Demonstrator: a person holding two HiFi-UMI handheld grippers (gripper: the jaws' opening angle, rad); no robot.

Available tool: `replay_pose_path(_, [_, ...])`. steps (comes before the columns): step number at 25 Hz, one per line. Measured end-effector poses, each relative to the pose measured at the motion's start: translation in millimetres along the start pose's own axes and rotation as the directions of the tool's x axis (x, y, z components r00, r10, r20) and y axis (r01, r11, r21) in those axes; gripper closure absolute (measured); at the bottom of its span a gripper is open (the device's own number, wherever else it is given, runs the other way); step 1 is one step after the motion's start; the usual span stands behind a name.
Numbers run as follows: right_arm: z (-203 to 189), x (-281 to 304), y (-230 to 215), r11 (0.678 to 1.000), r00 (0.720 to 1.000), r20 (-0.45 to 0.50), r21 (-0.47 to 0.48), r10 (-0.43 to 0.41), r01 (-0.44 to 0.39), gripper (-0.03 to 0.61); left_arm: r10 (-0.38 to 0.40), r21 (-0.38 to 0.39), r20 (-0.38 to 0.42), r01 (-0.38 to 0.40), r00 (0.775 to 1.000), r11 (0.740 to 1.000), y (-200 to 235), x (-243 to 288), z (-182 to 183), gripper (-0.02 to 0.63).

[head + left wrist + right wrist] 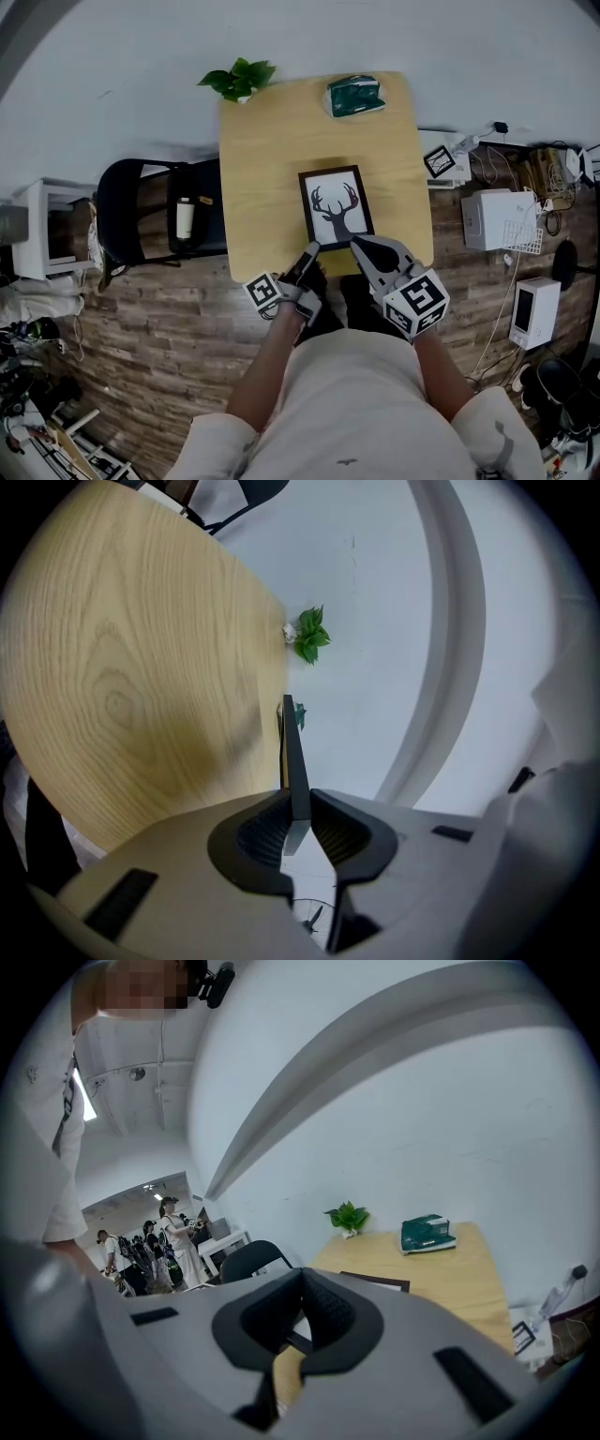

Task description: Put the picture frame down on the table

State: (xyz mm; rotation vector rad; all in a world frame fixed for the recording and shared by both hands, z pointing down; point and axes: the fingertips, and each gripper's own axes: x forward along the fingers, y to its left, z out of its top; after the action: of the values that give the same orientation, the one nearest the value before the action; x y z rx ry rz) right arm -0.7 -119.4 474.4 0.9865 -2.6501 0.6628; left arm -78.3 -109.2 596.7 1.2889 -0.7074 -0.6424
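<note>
A black picture frame [336,208] with a deer silhouette on white is over the near half of the light wooden table [267,159]. Both grippers hold its near edge. My left gripper [311,249] is shut on the near left corner; in the left gripper view the frame [294,752] runs edge-on between the fingers [267,832]. My right gripper [357,243] is shut on the near right corner, and the frame [377,1282] shows just past its pads [330,1309]. I cannot tell whether the frame rests on the tabletop.
A small green plant [239,79] and a dark green package [354,97] sit at the table's far edge by the white wall. A black chair [155,214] stands left of the table. White boxes [489,217] and cables lie on the floor to the right.
</note>
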Motion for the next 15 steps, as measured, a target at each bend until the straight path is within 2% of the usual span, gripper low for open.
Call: replay_pose_path(15, [-15.1, -1.0, -38.1, 0.997, 0.996, -0.049, 0.02, 0.076, -0.075, 0.58, 0.037, -0.007, 0.012, -0.037, 0.999, 0.999, 28.0, 46.8, -13.6, 0.546])
